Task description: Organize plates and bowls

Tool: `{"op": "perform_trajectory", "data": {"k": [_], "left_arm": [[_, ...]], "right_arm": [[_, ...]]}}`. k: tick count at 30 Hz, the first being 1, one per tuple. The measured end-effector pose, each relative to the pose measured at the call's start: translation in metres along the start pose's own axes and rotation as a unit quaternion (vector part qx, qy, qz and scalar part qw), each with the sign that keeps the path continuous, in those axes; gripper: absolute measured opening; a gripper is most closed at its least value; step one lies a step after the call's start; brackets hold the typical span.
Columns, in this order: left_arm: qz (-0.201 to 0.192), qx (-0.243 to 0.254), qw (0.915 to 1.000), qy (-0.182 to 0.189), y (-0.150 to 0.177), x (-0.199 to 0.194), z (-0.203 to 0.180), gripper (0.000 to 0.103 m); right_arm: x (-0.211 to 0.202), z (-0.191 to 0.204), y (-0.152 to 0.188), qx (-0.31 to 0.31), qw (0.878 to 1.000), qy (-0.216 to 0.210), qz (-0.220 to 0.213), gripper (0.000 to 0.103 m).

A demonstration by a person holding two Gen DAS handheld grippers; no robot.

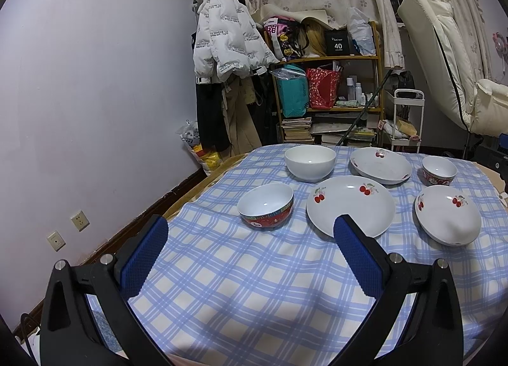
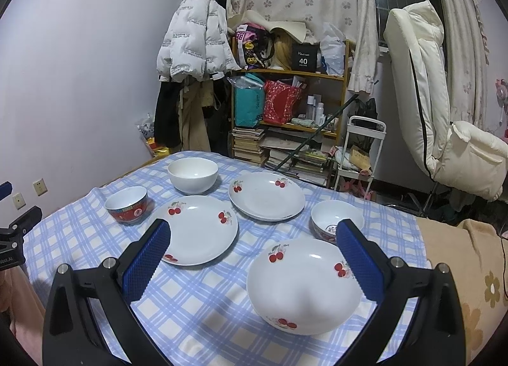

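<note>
Six pieces of crockery laid out on a blue-and-white checked cloth (image 1: 254, 286) over the tabletop, none touching another. Toward the far edge: plain white bowl (image 1: 310, 162), upright, and to its right a cherry-print plate (image 1: 381, 165). Near the far right corner, a small red-patterned bowl (image 1: 439, 171). Closer in, another red-patterned bowl (image 1: 266, 206) toward the left edge, a second cherry plate (image 1: 350, 209) in the middle, and a third cherry plate (image 1: 447, 214) toward the right edge.

Left gripper (image 1: 250, 258) held above the near part of the cloth, fingers spread wide, nothing between them. Left blue pad (image 1: 144, 262) over bare cloth; right blue pad (image 1: 357, 258) overlapping the near rim of the middle cherry plate in the left wrist view, contact impossible to tell. Left red bowl just beyond the gap, apart from both fingers.

Right gripper (image 2: 254, 258) likewise spread and empty. Nearest cherry plate (image 2: 301, 283) mostly between the fingers, its right rim hidden behind the right pad (image 2: 358, 261); small red bowl (image 2: 330, 223) just behind that pad. Left pad (image 2: 146, 262) overlapping the near-left rim of the middle plate (image 2: 197, 229). Whether any pad touches crockery: cannot tell.
</note>
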State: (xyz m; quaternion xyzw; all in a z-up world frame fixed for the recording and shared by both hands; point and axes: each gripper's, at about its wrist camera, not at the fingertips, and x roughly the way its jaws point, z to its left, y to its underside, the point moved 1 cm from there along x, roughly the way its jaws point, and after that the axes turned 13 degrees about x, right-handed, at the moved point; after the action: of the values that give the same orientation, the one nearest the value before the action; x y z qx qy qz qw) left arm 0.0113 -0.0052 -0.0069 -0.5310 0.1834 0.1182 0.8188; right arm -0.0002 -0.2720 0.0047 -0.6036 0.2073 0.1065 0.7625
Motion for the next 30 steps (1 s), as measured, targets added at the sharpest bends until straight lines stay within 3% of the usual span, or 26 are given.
{"op": "perform_trajectory", "data": {"k": [30], "left_arm": [[-0.007,0.007,1.0000,0.001,-0.0013,-0.0017,0.0021,0.102]], "right_arm": [[-0.0030,0.0026,0.0014,0.003,1.000,0.000,-0.003,0.103]]}}
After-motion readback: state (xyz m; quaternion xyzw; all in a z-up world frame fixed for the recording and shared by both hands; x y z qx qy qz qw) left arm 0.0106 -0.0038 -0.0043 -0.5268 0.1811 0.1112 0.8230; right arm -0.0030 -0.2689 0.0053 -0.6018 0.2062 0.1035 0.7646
